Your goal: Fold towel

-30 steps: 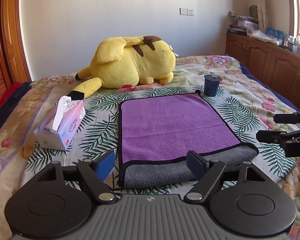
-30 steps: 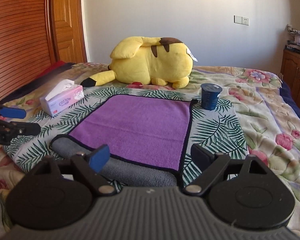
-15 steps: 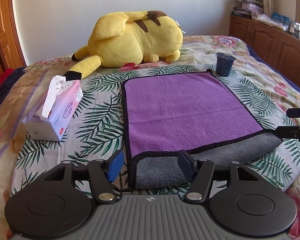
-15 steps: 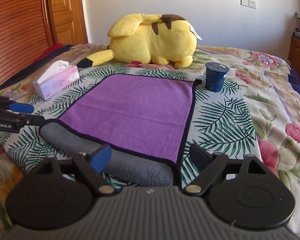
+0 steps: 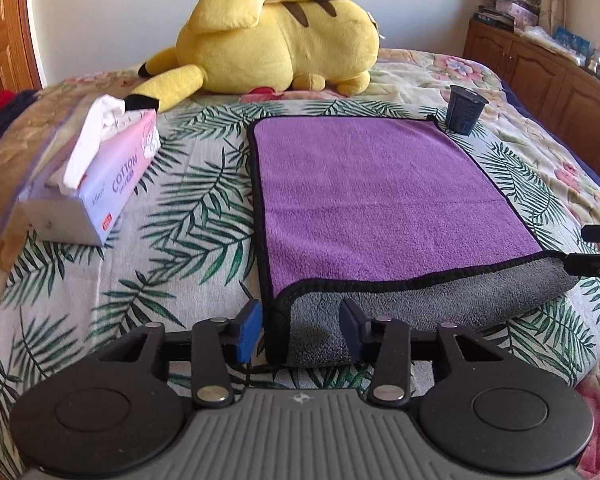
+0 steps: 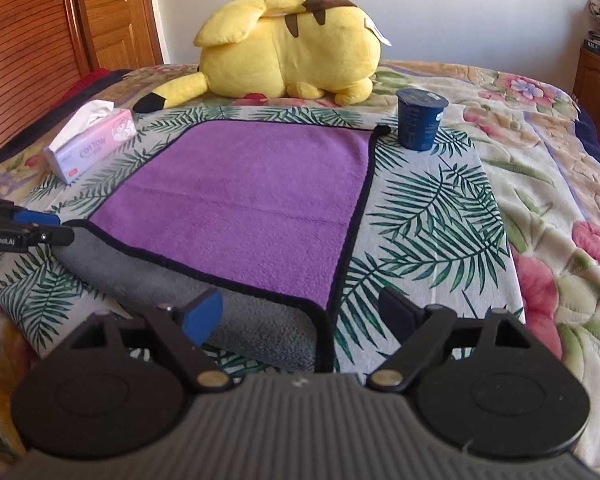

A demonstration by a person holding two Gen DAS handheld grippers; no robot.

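A purple towel (image 5: 372, 192) with black trim and a grey underside lies on the bed; its near edge is turned over, showing a grey strip (image 5: 420, 304). It also shows in the right wrist view (image 6: 244, 200). My left gripper (image 5: 300, 330) is open, its fingers straddling the towel's near left corner. My right gripper (image 6: 300, 312) is open, straddling the near right corner. Each gripper's tip shows at the edge of the other's view: the right one (image 5: 596, 252), the left one (image 6: 24, 228).
A pink tissue box (image 5: 96, 176) lies left of the towel. A dark blue cup (image 5: 464, 110) stands at the towel's far right corner. A yellow plush toy (image 5: 276, 40) lies behind. Wooden cabinets (image 5: 548, 80) line the right wall; a wooden door (image 6: 112, 16) stands left.
Both grippers have moved forward and down to the towel's near corners. The left gripper's fingers have narrowed somewhat. The towel has not moved.
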